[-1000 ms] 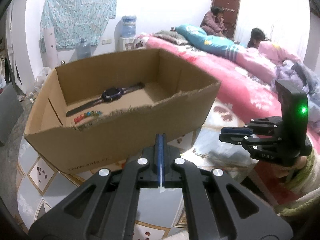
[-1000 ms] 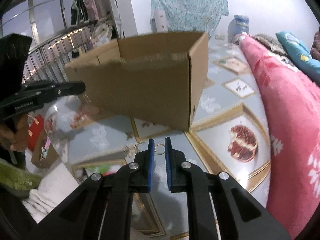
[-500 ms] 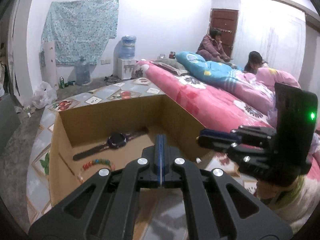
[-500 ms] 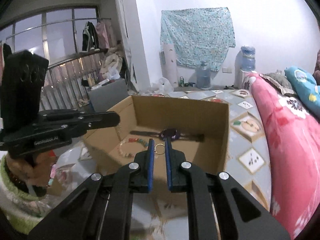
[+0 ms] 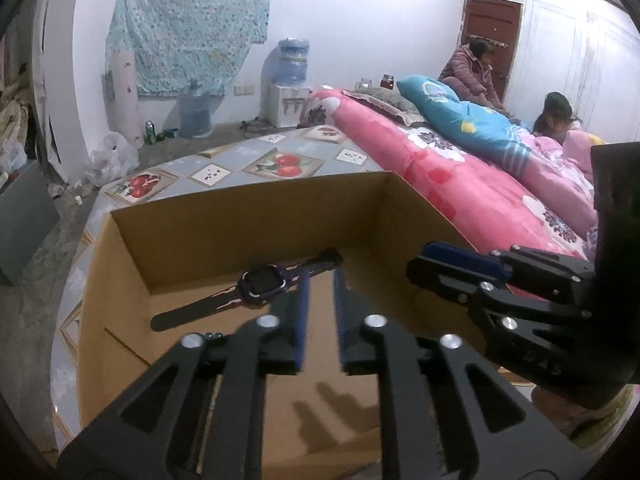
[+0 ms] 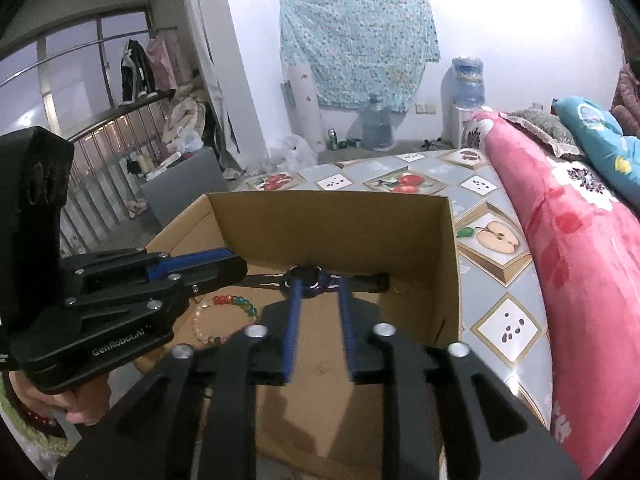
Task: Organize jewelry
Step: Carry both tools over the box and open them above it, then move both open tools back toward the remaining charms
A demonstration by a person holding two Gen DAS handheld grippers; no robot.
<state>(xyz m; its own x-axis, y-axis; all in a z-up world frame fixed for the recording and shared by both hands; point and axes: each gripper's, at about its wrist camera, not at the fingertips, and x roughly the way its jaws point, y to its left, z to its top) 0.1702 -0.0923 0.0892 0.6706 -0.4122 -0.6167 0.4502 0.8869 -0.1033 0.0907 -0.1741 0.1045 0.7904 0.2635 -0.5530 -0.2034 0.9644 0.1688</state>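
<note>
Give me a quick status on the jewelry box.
Left gripper and right gripper over the box, jaws opening, nothing between them. Watch and bracelet inside. Nothing in the way.

- The room is dim and looks a bit blue and grainy.
- The white wall (image 6: 500, 20) is the brightest part.
- Dark finger-shaped shadows fall on the box floor (image 5: 340, 408).
- The near gripper fingers (image 5: 298, 320) look blurry.
- Edges bend round, and the corners are black.
</note>
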